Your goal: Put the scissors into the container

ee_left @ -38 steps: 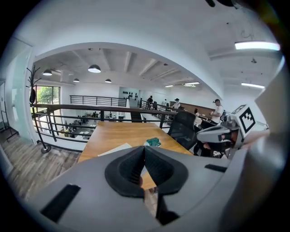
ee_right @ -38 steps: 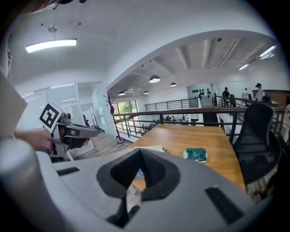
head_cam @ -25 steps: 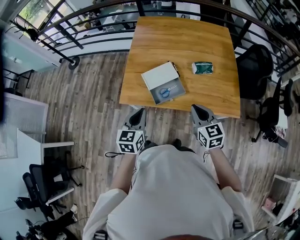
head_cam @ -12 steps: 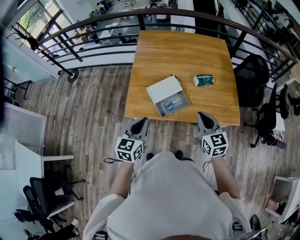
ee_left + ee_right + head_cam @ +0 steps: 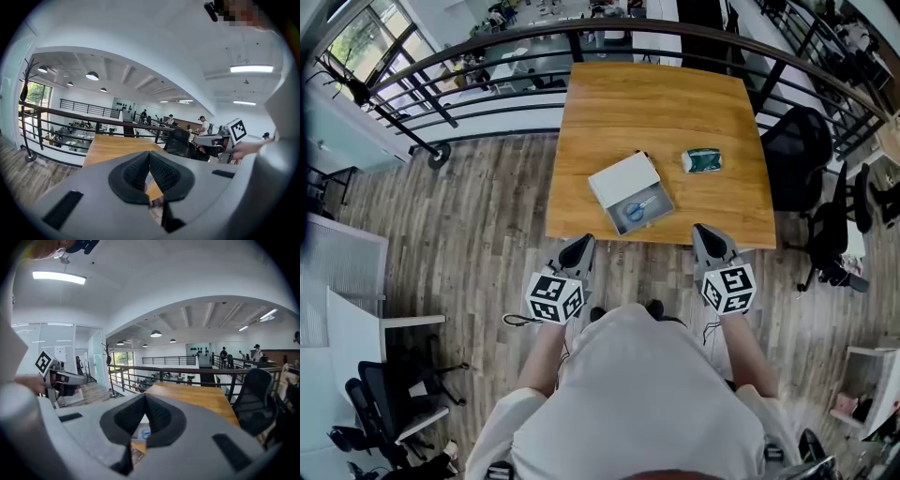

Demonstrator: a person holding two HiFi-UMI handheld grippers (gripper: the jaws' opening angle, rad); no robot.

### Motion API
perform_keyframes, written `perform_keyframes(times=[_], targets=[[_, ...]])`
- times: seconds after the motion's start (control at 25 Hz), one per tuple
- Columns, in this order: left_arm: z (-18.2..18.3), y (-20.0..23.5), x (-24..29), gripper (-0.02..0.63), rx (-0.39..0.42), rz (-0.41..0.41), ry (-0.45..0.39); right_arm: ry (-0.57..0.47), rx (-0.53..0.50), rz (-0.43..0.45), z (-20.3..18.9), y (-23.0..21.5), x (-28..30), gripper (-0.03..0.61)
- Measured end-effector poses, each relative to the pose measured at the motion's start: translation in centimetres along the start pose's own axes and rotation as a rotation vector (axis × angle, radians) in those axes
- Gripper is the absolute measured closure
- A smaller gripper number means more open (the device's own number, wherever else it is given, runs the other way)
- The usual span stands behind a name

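The scissors [image 5: 637,208], with blue handles, lie inside the open grey container [image 5: 649,218] near the front edge of the wooden table [image 5: 675,103]. The container's white lid [image 5: 622,178] rests against its far-left side. Both grippers are held short of the table, over the floor and close to the person's body. My left gripper [image 5: 580,243] is shut and empty, left of the container. My right gripper [image 5: 704,232] is also shut and empty, to the right. In the right gripper view a blue handle of the scissors [image 5: 146,433] shows just past the closed jaws.
A green packet [image 5: 704,161] lies on the table right of the container. A dark railing [image 5: 487,47] curves round the far side of the table. Black office chairs [image 5: 806,141] stand to the right. The floor is wood plank.
Both grippers have drawn back a little from the table edge toward the body. The scissors stay in the container. The head view has shifted slightly.
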State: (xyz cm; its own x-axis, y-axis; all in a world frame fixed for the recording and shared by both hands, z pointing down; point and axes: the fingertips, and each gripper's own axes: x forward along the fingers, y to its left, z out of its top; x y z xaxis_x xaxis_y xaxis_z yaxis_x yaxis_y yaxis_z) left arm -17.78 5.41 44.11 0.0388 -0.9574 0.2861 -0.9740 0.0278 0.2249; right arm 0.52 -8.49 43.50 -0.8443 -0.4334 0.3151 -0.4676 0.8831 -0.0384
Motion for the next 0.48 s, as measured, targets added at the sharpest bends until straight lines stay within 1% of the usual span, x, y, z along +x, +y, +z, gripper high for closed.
perform_keyframes(times=[0.48], targets=[[0.46,-0.29,-0.14,0.62,0.005,-0.008,-0.002,-0.006,0.002,-0.001,0.15,-0.19,-0.07,0.577]])
